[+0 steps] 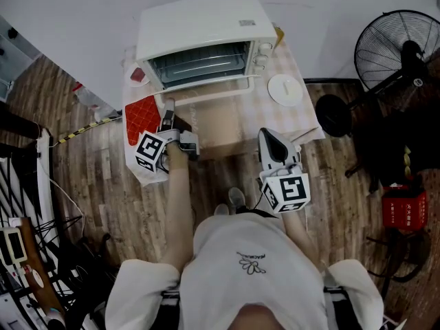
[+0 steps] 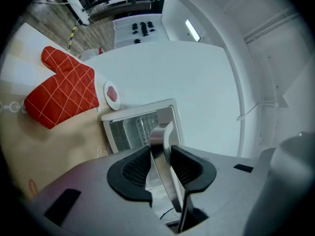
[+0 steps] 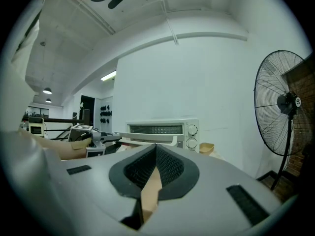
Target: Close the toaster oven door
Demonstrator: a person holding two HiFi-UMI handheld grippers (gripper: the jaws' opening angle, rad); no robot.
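A white toaster oven [image 1: 199, 23] stands at the back of the table, and its glass door [image 1: 206, 88] hangs open, folded down toward me. My left gripper [image 1: 168, 108] is at the left end of the door. In the left gripper view its jaws [image 2: 160, 149] are shut on the metal door handle [image 2: 158, 134], with the oven's open cavity [image 2: 133, 129] just beyond. My right gripper [image 1: 266, 137] hovers over the table's front right, apart from the oven. Its jaws [image 3: 155, 149] are shut with nothing between them. The right gripper view shows the oven [image 3: 165, 128] and its lowered door ahead.
A red quilted oven mitt [image 1: 141, 119] lies left of the door, with a small dish [image 1: 137, 75] behind it. A white plate [image 1: 284, 89] sits at the oven's right. A brown board [image 1: 213, 133] lies before the door. A black floor fan [image 1: 402, 47] stands right of the table.
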